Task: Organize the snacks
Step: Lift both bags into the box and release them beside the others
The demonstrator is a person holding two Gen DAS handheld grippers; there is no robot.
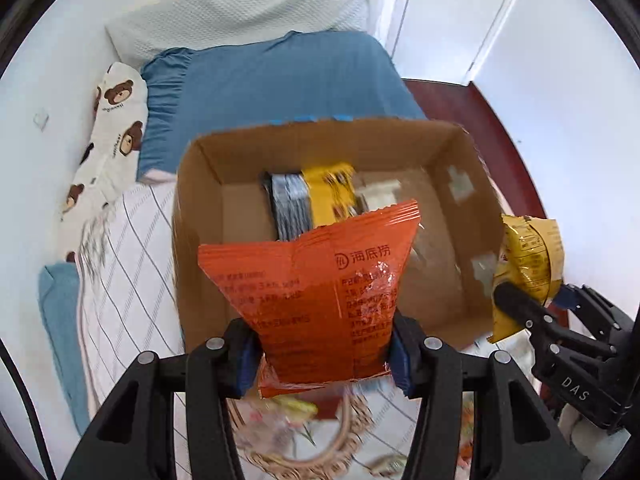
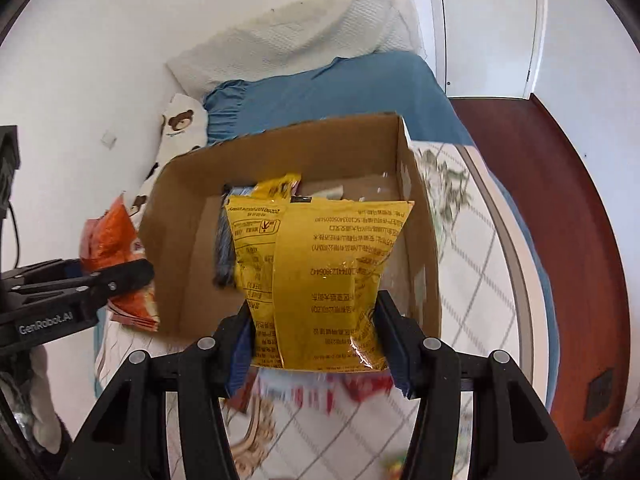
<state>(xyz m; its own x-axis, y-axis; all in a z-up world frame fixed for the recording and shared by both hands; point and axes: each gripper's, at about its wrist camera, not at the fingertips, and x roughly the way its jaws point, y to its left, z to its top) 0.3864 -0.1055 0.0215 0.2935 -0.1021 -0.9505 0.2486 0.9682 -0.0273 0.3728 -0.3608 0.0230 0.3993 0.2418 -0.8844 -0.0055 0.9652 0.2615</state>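
Gripping an orange snack packet (image 1: 316,300) in your left claw (image 1: 322,354), you are clamping yellow snack packets (image 2: 320,280) in your right claw (image 2: 316,344), both over the cardboard box (image 1: 460,200) on the bed (image 1: 128,248).

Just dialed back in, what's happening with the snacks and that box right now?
A person is holding a snack bag in each claw on a bed. The left claw is shut on an orange packet, the right claw on a yellow packet. Both packets are held in front of the open cardboard box; neither has gone in yet. A few packets already lie inside the box, including a yellow-and-black one. More snacks and a woven tray lie below the claws, blurred.
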